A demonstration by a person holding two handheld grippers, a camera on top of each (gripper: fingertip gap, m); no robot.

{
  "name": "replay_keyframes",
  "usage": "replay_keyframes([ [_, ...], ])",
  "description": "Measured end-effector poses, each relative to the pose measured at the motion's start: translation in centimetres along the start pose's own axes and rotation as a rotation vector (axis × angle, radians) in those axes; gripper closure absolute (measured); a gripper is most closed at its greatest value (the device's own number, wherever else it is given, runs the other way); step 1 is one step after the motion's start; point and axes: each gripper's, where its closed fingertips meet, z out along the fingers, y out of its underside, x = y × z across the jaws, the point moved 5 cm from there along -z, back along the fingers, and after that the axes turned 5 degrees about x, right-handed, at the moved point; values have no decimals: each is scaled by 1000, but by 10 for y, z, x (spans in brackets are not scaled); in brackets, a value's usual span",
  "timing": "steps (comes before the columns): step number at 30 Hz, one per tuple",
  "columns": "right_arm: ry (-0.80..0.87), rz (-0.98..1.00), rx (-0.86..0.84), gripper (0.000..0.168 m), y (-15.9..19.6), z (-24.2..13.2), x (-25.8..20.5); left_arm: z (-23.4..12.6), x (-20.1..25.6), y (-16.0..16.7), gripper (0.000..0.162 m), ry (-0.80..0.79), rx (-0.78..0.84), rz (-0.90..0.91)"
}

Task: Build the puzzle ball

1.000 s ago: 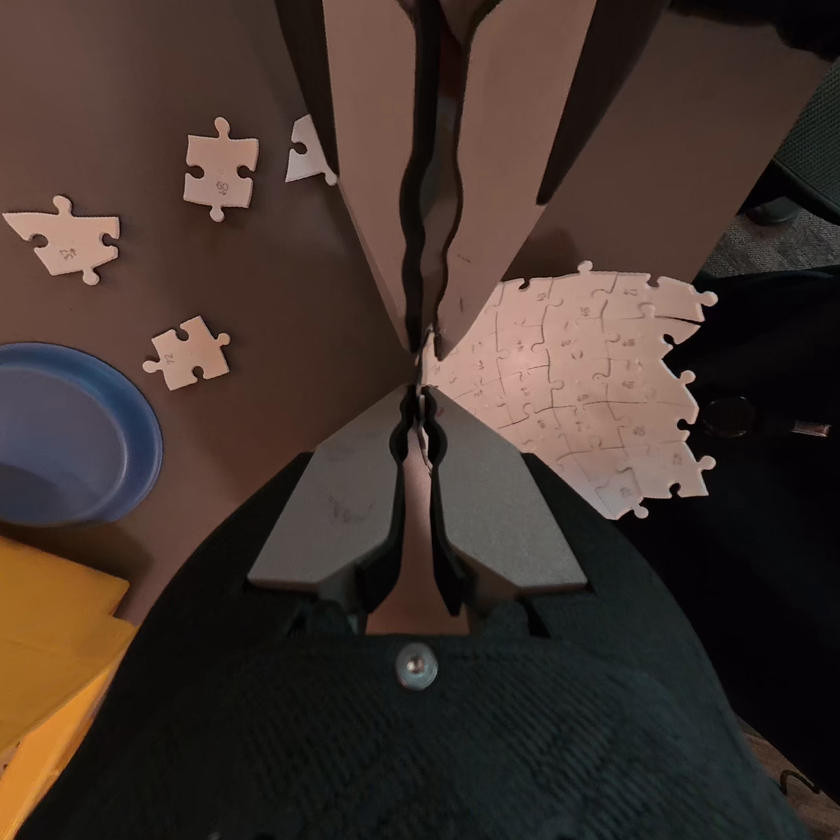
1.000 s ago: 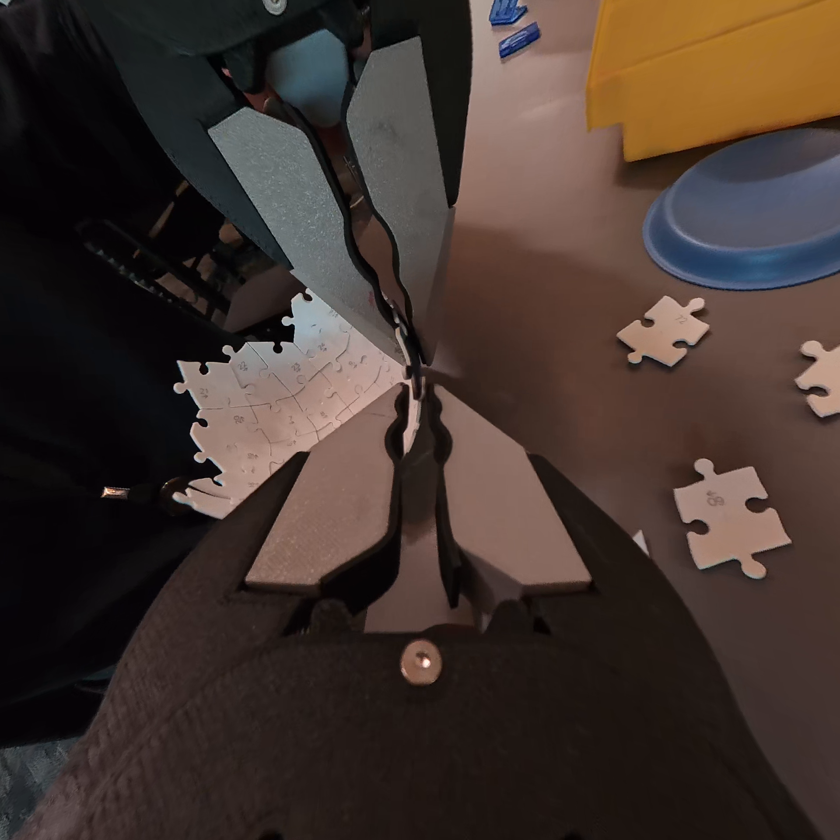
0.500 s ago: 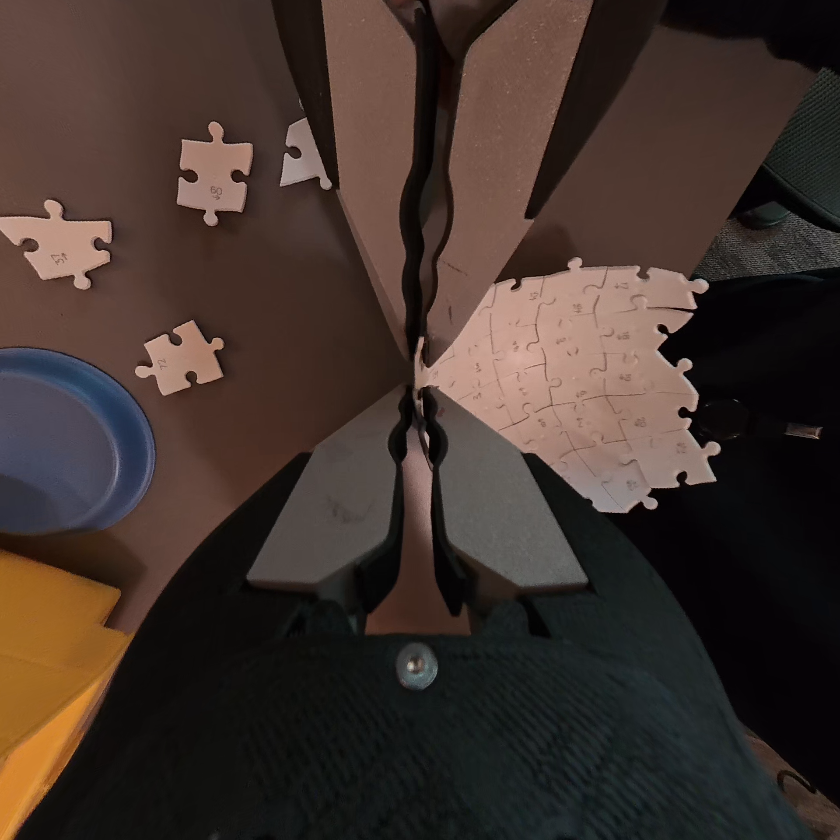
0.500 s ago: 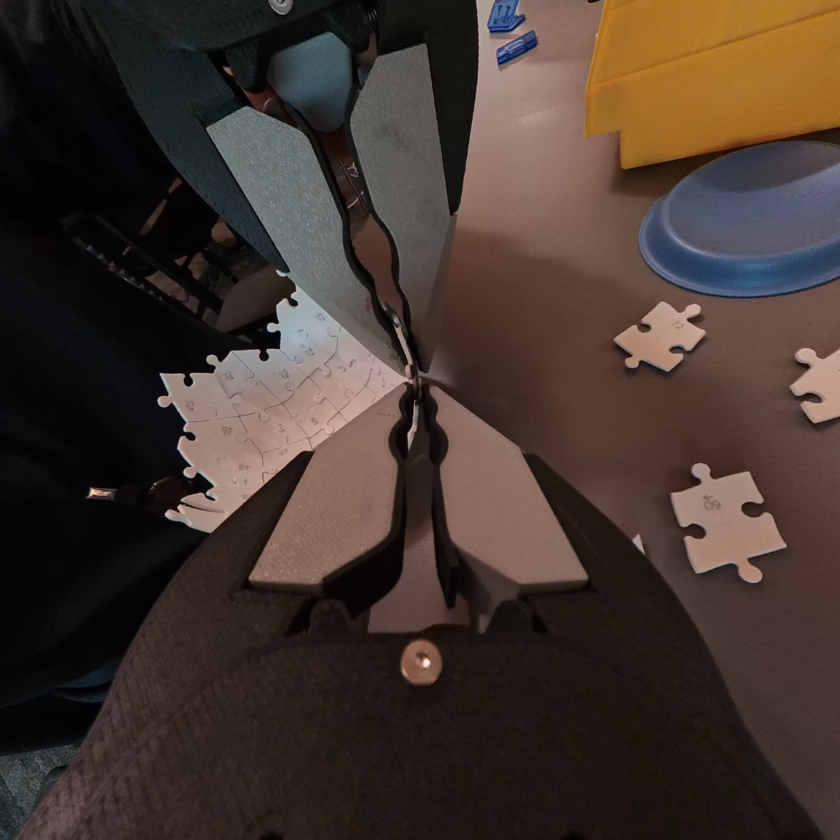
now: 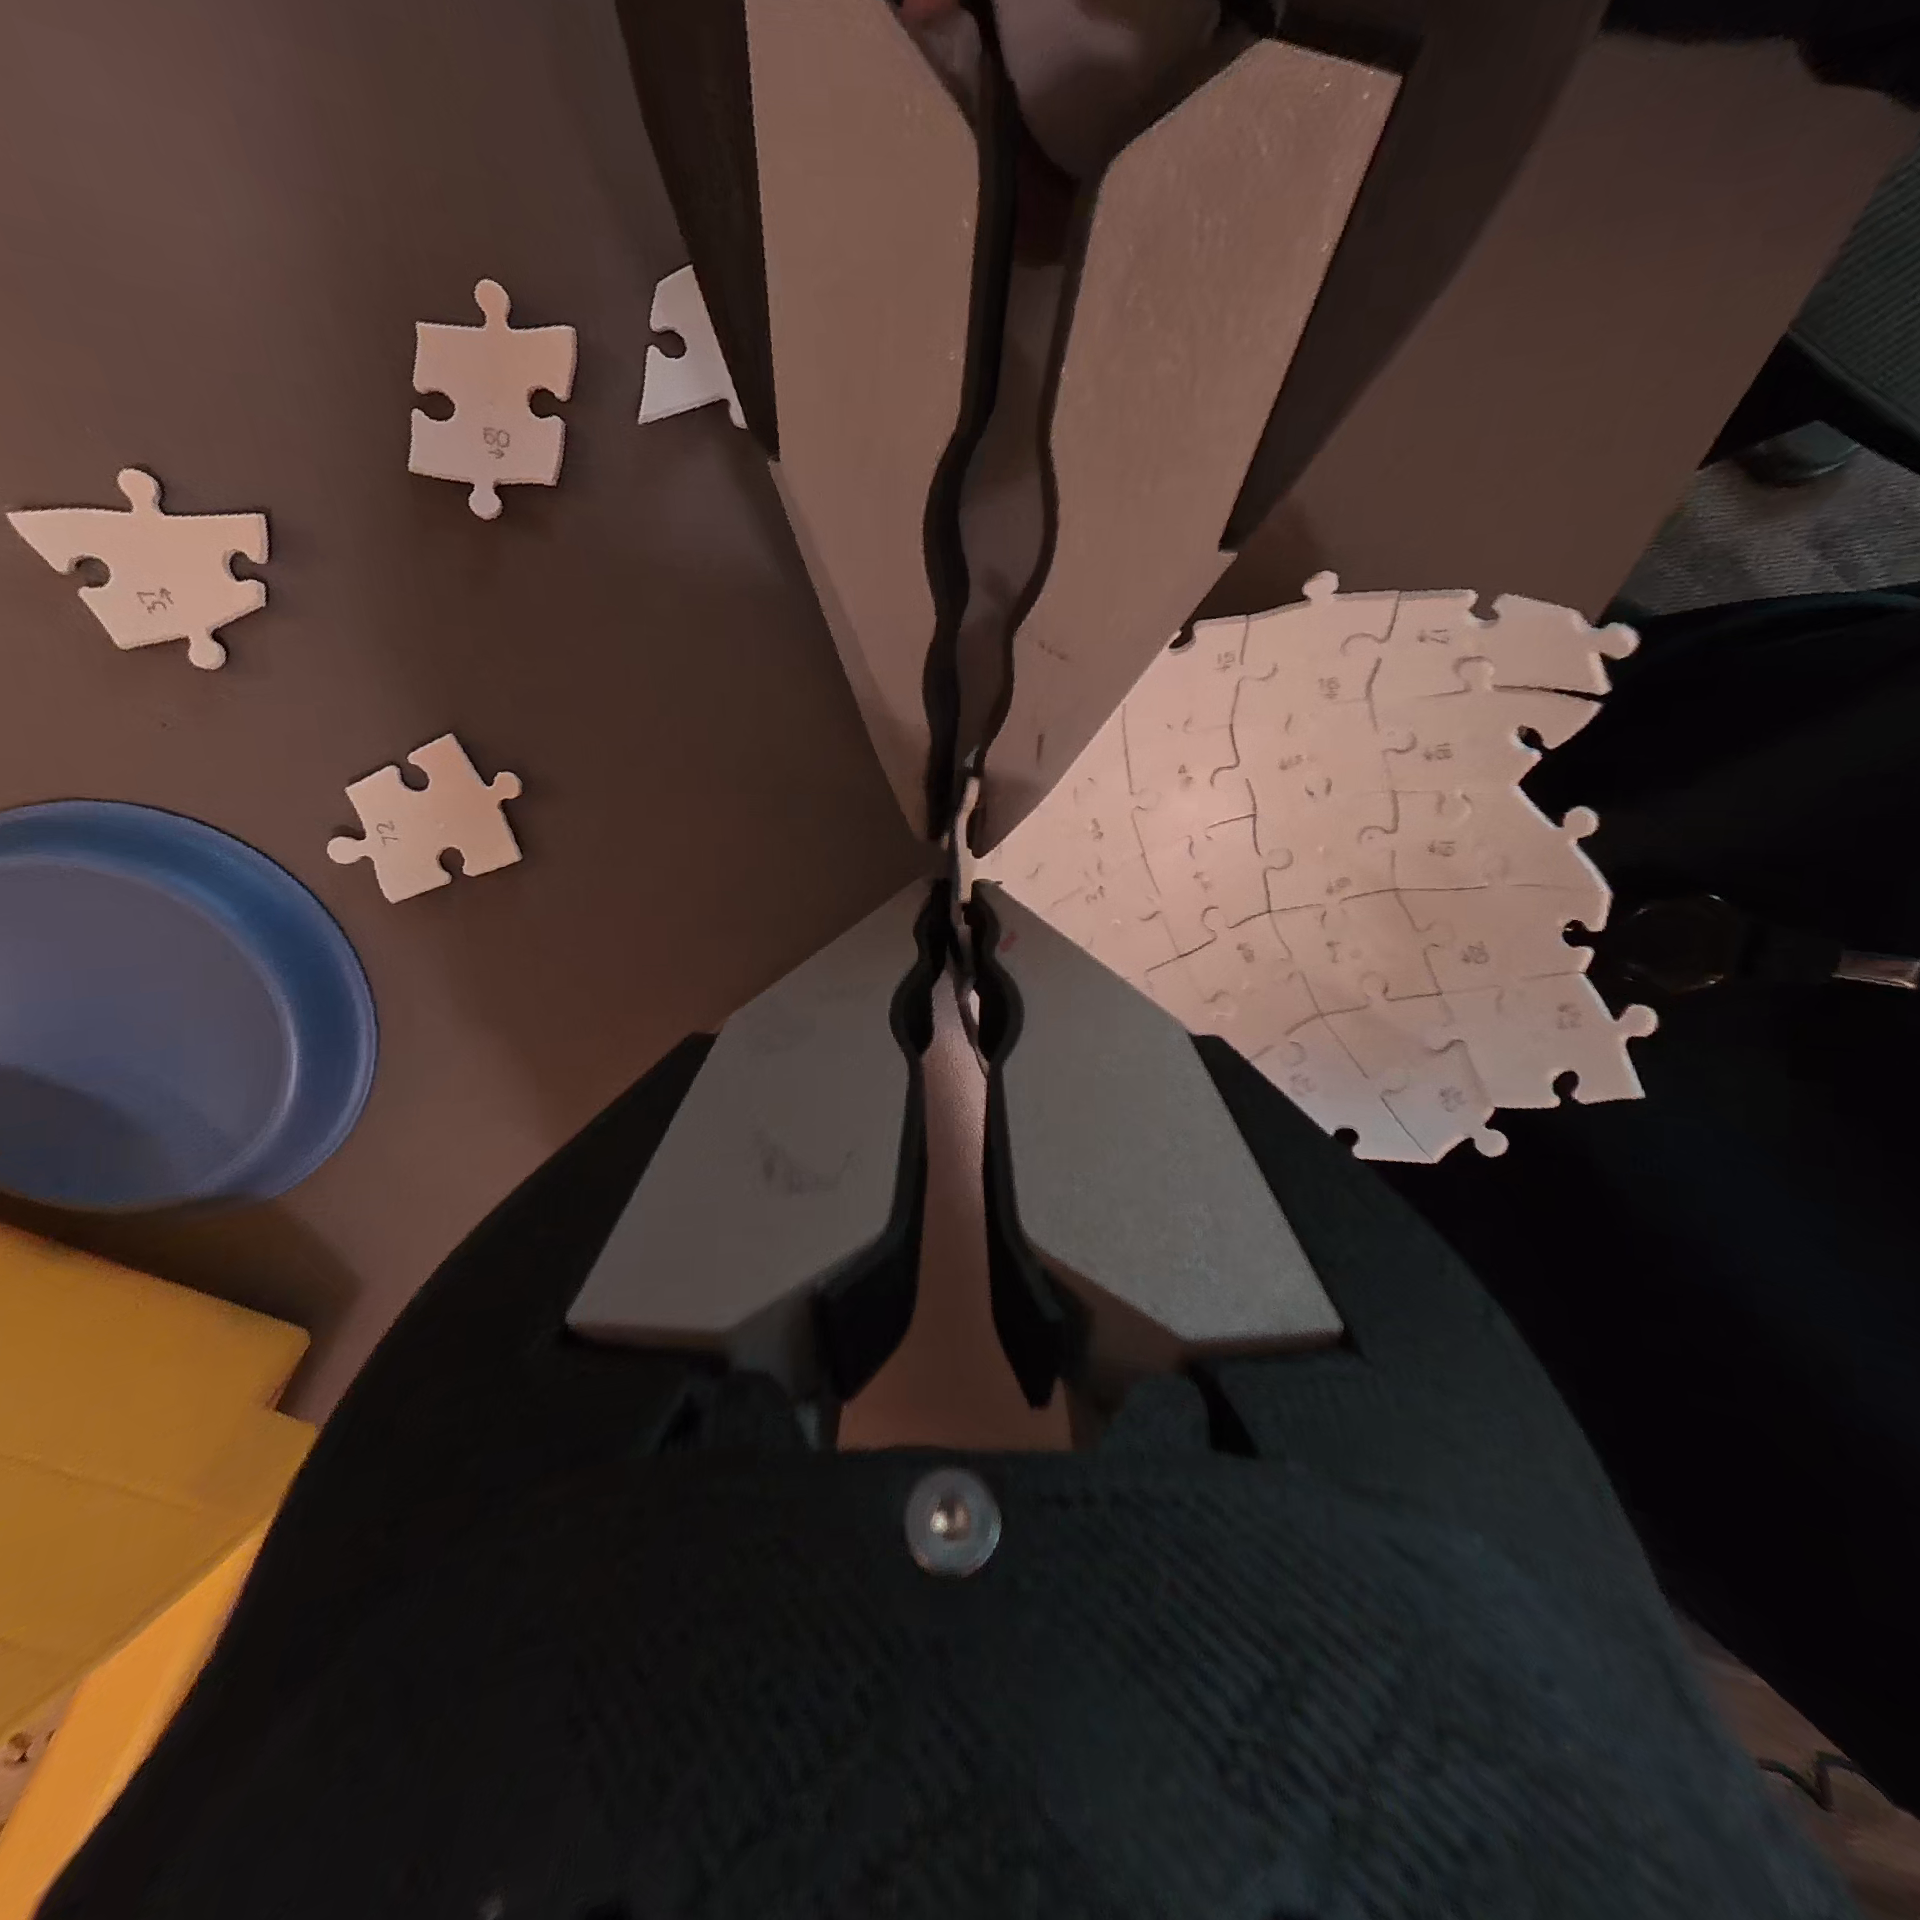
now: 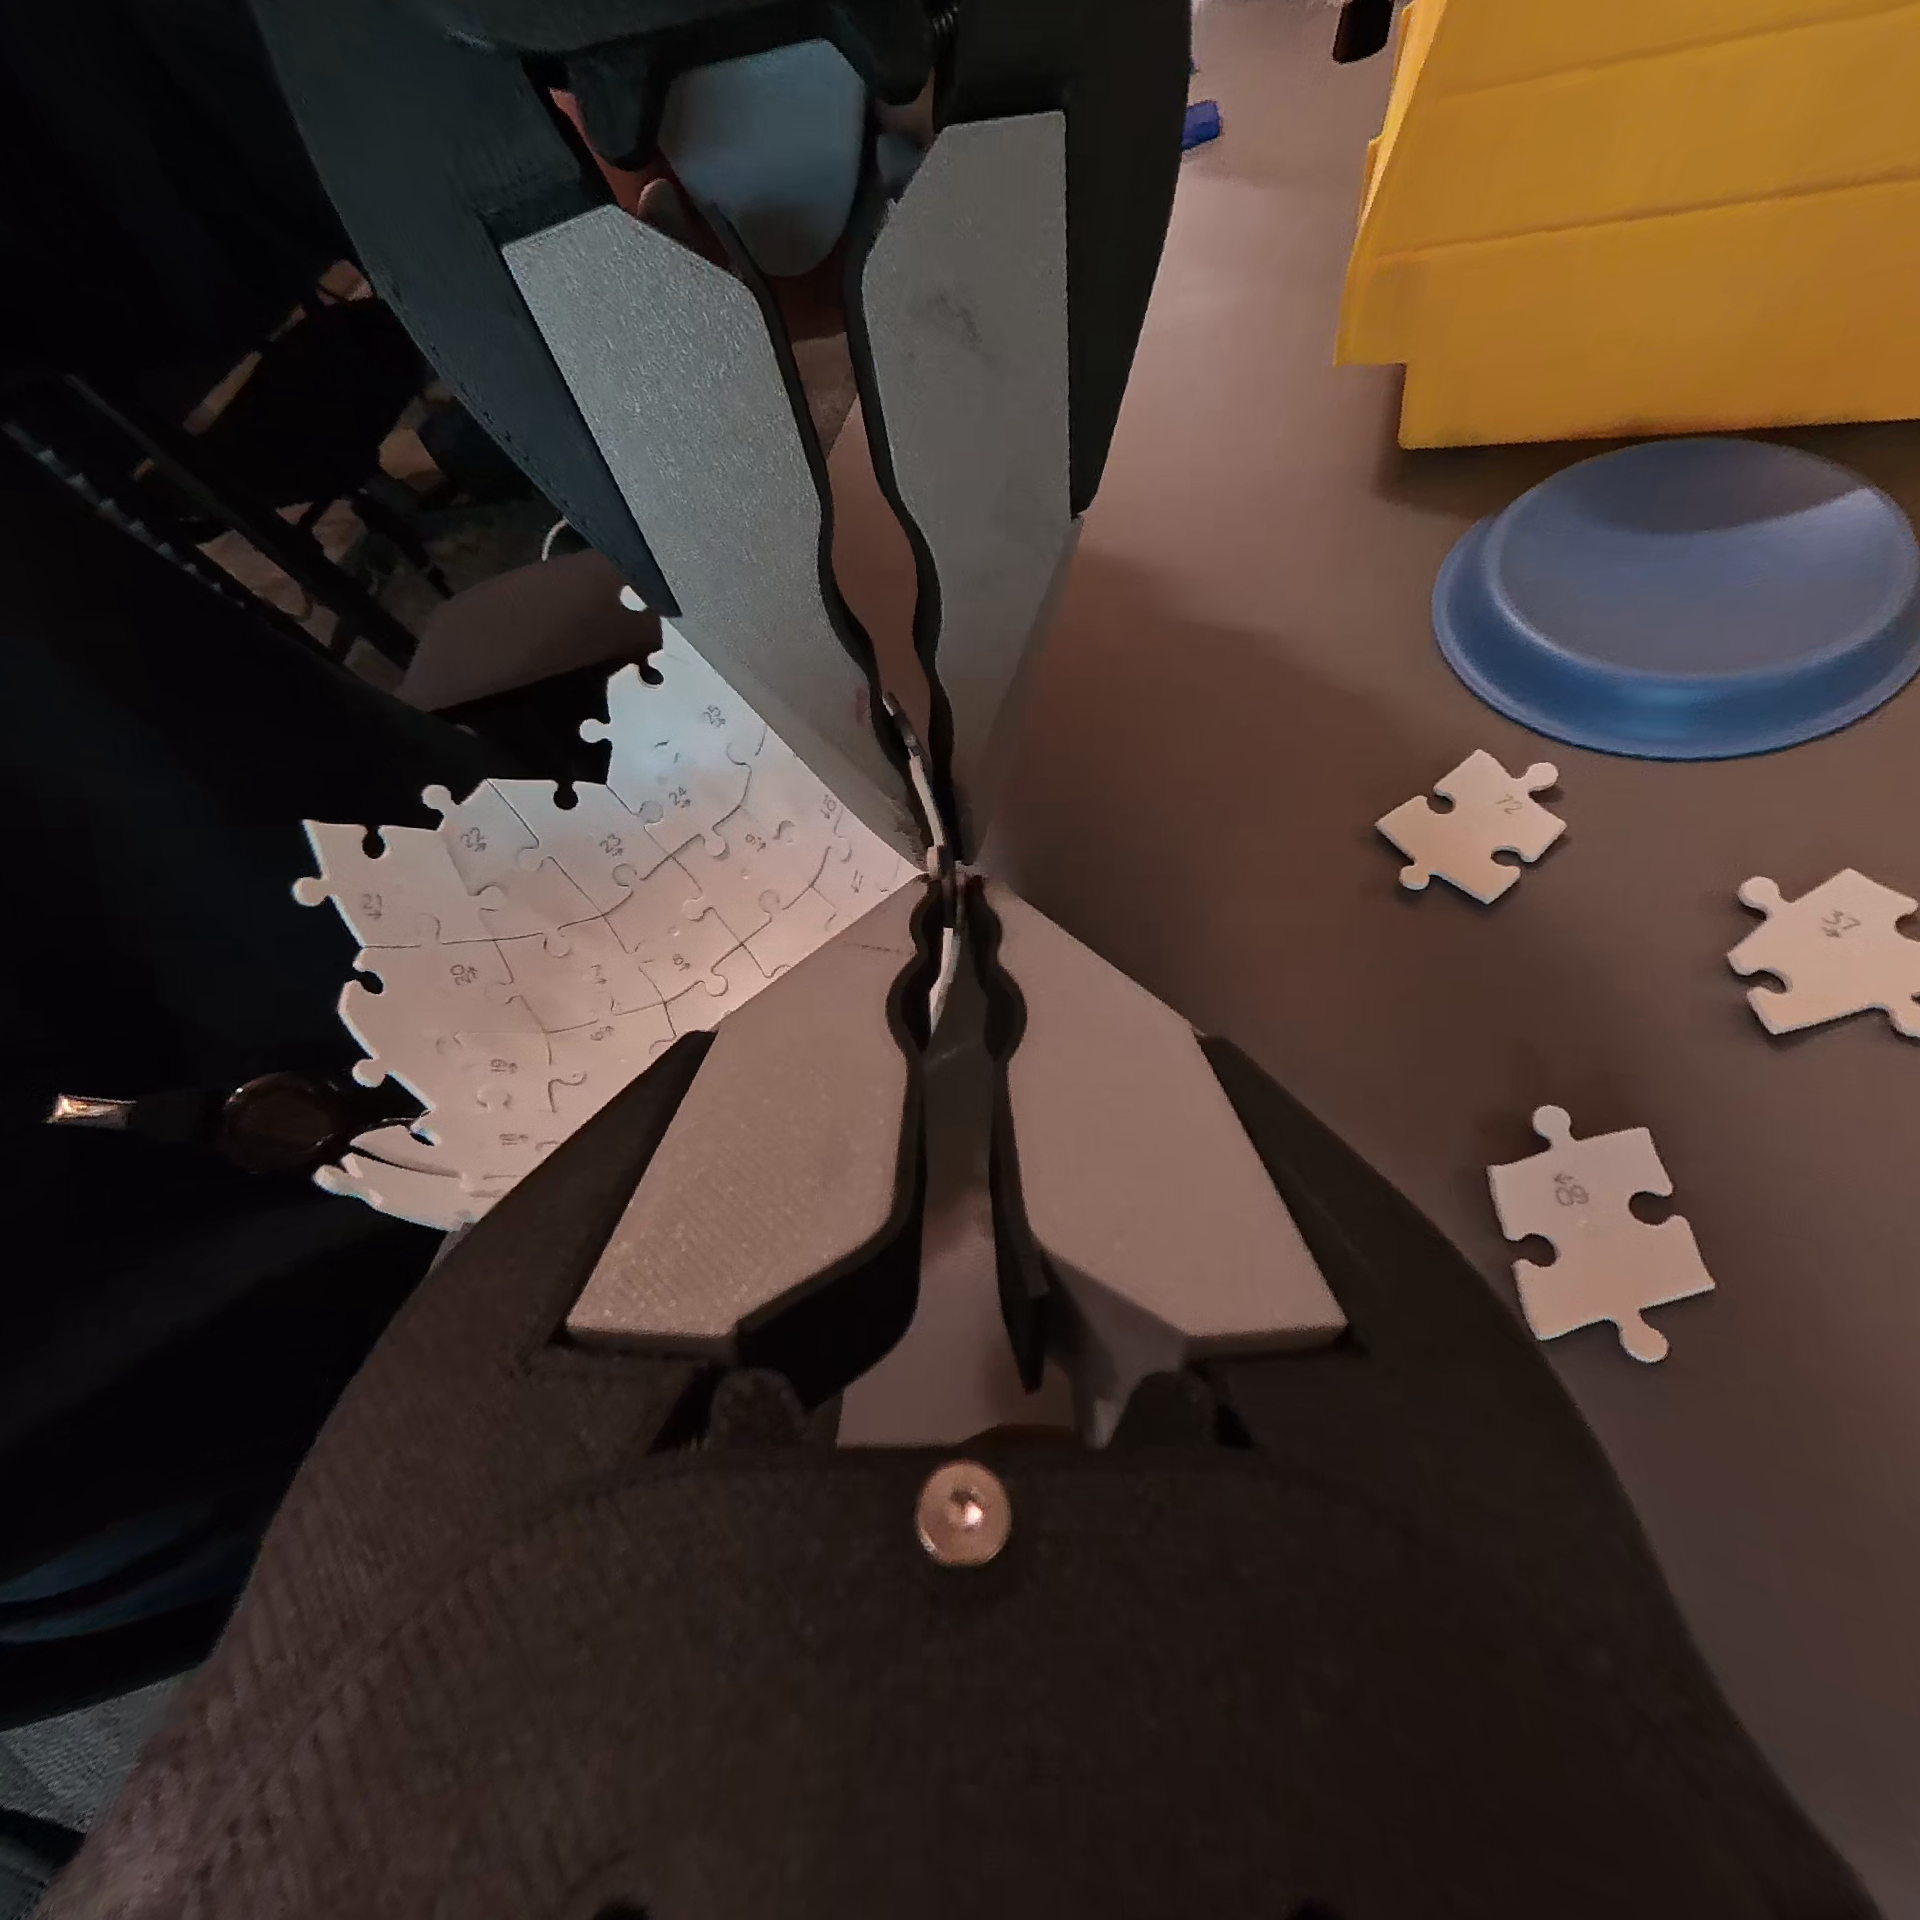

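Two grippers meet tip to tip in the left wrist view: the left gripper (image 5: 954, 914) comes up from the bottom w/ jaws pressed together on the edge of the curved puzzle shell (image 5: 1382, 883), and the right gripper (image 5: 961, 821) comes down from the top, jaws likewise closed on the same edge just above. The shell, a joined patch of white numbered pieces, fans out to the right of the tips, held up off the brown surface (image 5: 644, 644) & overhanging its edge in front of dark clothing. Left of the jaws, loose white pieces lie flat and apart: one piece (image 5: 491, 400) up top, a half-hidden piece (image 5: 681, 358) beside the right gripper's finger, an angled piece (image 5: 156, 577) far left, and another piece (image 5: 431, 821) near the blue dish (image 5: 312, 987). A yellow bin (image 5: 135, 1455) sits at bottom left. Right wrist view, same grip seen from the other side: right gripper (image 6: 948, 904) at the bottom, jaws pinching the shell's (image 6: 582, 935) edge; left gripper (image 6: 930, 810) reaching in from the top, jaws clamped on a thin white edge too. The shell spreads to the left here, concave numbered side showing. To the right on the surface (image 6: 1195, 831) are 3 loose pieces, one near the dish (image 6: 1475, 826), one at the far right edge (image 6: 1834, 961), one lower (image 6: 1595, 1236). The blue dish (image 6: 1662, 696) sits upper right w/ the yellow bin (image 6: 1662, 229) behind it.
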Motion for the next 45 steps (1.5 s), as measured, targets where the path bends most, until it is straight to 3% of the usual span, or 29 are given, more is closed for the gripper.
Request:
replay_keyframes([
  [45,98,-101,-46,161,3,-3,-5,3,5,-2,161,-24,-26,25],
])
